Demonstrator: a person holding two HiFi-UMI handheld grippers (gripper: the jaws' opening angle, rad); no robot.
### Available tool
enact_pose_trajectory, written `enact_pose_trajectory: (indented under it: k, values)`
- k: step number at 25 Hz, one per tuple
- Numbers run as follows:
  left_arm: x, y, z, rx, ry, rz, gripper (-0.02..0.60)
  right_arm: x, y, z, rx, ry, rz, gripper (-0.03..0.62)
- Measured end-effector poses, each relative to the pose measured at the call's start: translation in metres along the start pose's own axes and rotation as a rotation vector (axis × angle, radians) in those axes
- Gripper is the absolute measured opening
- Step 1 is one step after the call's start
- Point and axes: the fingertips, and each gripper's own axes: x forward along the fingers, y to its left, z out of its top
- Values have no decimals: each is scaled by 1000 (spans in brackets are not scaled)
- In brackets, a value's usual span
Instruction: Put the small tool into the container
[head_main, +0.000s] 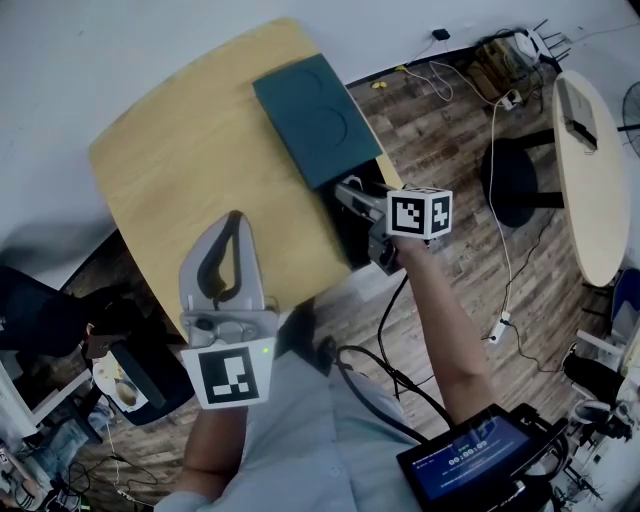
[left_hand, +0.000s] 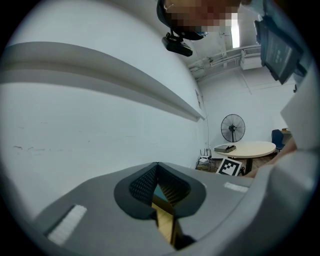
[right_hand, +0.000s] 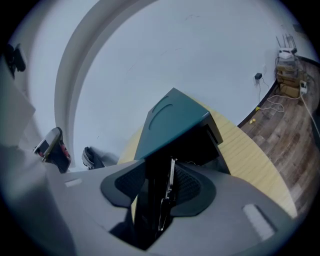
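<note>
Right gripper (head_main: 350, 195) is at the near side of the flat teal-lidded container with a black body (head_main: 315, 120). The container sits at the right-hand rim of the round light-wood table (head_main: 190, 150) and partly overhangs it.

In the right gripper view, the right gripper (right_hand: 160, 162) points into the container's (right_hand: 170, 120) dark opening under the teal lid. Its jaws are spread with a clear dark gap between them.

The thin silvery metal tool (right_hand: 170, 182) stands on edge inside that gap, lying along the pad on the picture's right. The other pad is off it, so it isn't clamped from both sides and I'd call it released. The tool's upper end reaches the black mouth of the container. I can't tell whether it rests on anything inside. It can't be made out in the head view.

Left gripper (head_main: 235, 218) hovers over bare table top near the person's edge, well apart from the container. In the left gripper view, the left gripper (left_hand: 157, 167) has its tips clenched together with nothing in them. Only a sliver of wood and teal shows through lower down.

Off the table there is a white oval table (head_main: 585, 170), a black round stool (head_main: 515, 180) and loose cables on the wood-plank floor (head_main: 450, 120). A dark tablet with a lit screen (head_main: 470, 460) is bottom right.
</note>
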Motion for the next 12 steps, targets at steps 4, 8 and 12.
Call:
enact_pose_trajectory:
  k: [4,8,12]
  values:
    - [0,5,1,-5,-4,6,11,2,0,3,-4,5,1,152]
    - [-1,8,1,-14,-3,14,11,0,-1,3,-41,41,-16,144]
    - [-2,10,-1,-18,-2,20,11,0,-2,0,-72,67,-21,147]
